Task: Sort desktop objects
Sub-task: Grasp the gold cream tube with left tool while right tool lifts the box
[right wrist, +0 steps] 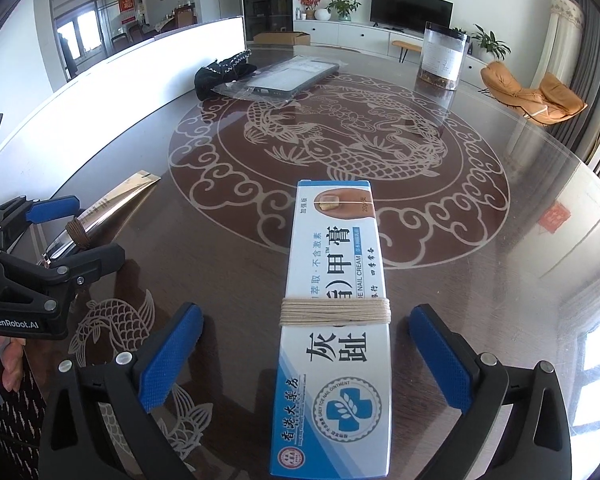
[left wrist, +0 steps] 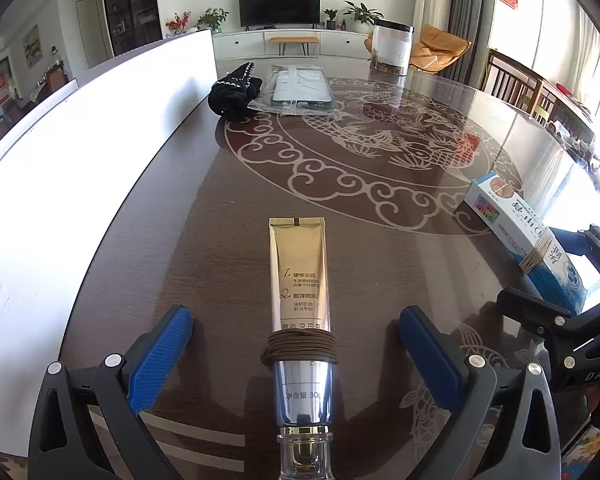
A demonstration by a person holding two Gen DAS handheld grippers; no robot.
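A gold and silver cream tube [left wrist: 300,304] with brown cord wound round it lies on the dark glass table, between the wide-apart blue pads of my left gripper [left wrist: 296,360]; neither pad touches it. A blue and white ointment box [right wrist: 336,320] bound with beige string lies between the spread pads of my right gripper [right wrist: 306,356], also untouched. In the left wrist view the box [left wrist: 528,236] shows at the right beside the other gripper. In the right wrist view the tube [right wrist: 108,212] lies at the left, inside the left gripper's jaws.
At the far side of the table [left wrist: 204,216] lie a black pouch [left wrist: 234,94], a bagged phone case [left wrist: 300,90] and a clear jar [left wrist: 392,46]. A white board [left wrist: 100,128] stands along the table's left edge. A hand [right wrist: 8,360] holds the left gripper's handle.
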